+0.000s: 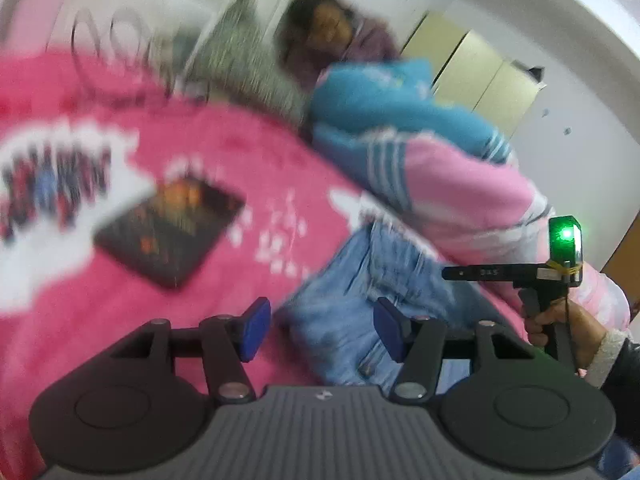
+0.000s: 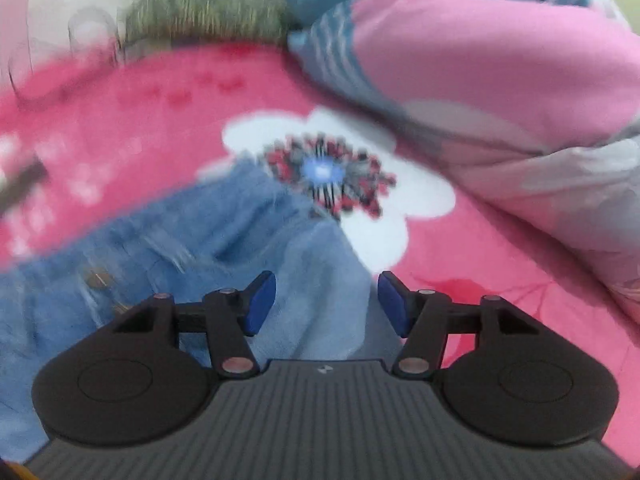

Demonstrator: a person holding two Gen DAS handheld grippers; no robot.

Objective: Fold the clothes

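Light blue jeans (image 1: 380, 280) lie crumpled on a pink flowered bedspread (image 1: 240, 140). In the left wrist view my left gripper (image 1: 323, 330) hovers at their left edge. Its blue pads stand apart and grip nothing; denim shows beneath the gap. In the right wrist view the jeans (image 2: 200, 248) fill the lower left, with a metal button (image 2: 98, 278) showing. My right gripper (image 2: 328, 305) is open above the pale denim, and no fabric is pinched between its pads. A hand (image 1: 560, 328) holds the right device, whose green light (image 1: 565, 236) glows at the left view's right edge. Both views are blurred.
A dark flat book or tablet (image 1: 172, 232) lies on the bedspread to the left. A bundled blue and pink quilt (image 1: 460, 184) (image 2: 480, 60) borders the jeans on the far right. A person (image 1: 332, 36) and a grey-green pillow (image 1: 240, 68) are at the back, with pale cabinets (image 1: 472, 68) behind.
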